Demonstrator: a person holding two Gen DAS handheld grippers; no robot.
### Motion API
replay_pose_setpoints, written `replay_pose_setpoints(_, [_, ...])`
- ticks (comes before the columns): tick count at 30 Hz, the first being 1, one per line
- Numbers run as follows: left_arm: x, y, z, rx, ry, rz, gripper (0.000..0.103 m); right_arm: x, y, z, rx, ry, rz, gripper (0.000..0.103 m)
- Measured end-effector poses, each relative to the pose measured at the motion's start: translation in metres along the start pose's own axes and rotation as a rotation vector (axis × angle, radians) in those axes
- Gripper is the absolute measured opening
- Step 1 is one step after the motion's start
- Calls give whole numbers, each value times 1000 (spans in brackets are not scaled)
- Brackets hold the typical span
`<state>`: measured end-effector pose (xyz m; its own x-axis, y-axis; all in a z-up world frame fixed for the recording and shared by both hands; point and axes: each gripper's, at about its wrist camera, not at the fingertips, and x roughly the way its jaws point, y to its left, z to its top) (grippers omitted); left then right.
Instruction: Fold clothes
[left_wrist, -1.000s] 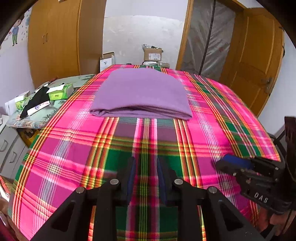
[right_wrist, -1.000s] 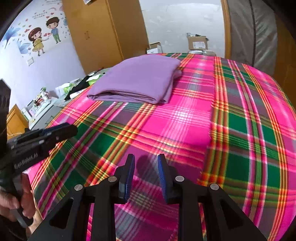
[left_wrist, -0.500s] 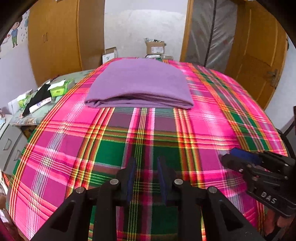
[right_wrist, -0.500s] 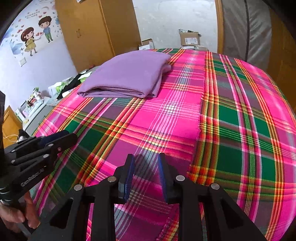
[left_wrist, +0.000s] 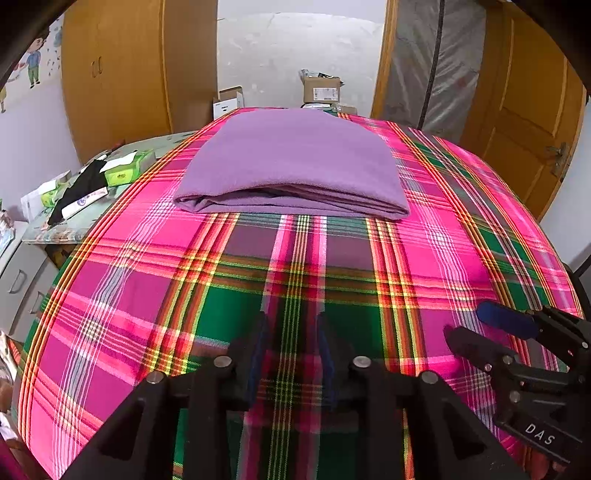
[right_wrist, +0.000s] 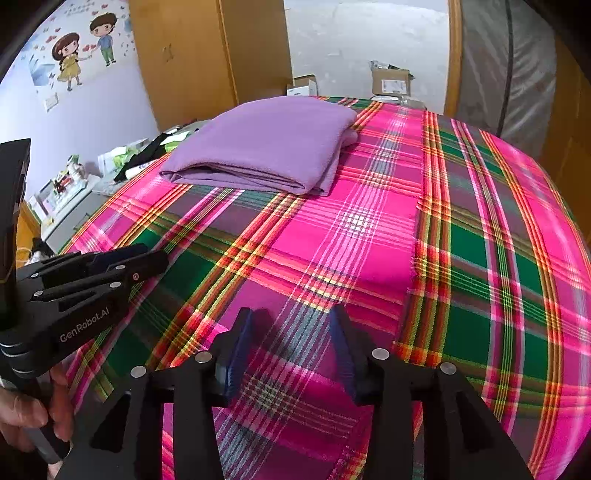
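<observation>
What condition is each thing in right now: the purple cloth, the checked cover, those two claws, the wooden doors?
Purple cloth: folded flat, lying on the cover.
Checked cover: spread out, smooth.
Left claw: opening, nothing between its jaws.
Right claw: opening, nothing held.
Cupboard doors: shut.
Cardboard box: flaps open.

The near edge of the bed's pink and green plaid cloth (left_wrist: 424, 258) is hidden behind both tongs' black frames. The folded purple fleece garment (right_wrist: 273, 144) covers the cloth's far-left part. Labels on the brown cardboard boxes (left_wrist: 320, 89) beyond the far edge are too small to read.
</observation>
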<state>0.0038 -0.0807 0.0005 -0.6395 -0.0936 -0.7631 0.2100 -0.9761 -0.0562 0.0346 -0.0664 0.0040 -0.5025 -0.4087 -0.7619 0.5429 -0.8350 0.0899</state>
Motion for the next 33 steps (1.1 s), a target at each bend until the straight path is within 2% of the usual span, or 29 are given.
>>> replay_pose_setpoints(5, [3,-6,2,38,5,1,42,1,-2,1,12,-2,3,44])
replay_pose_setpoints(19, [6,-8,5,50,8,-2,46,4,0,5,0,1,-14,44])
replay_pose_setpoints(25, [8,-6,9,65,18,-23,53,8,-1,9,3,1,-18,44])
replay_pose_setpoints(33, [21,11,25,8,22,45,54,12,-3,14,8,1,-21,45])
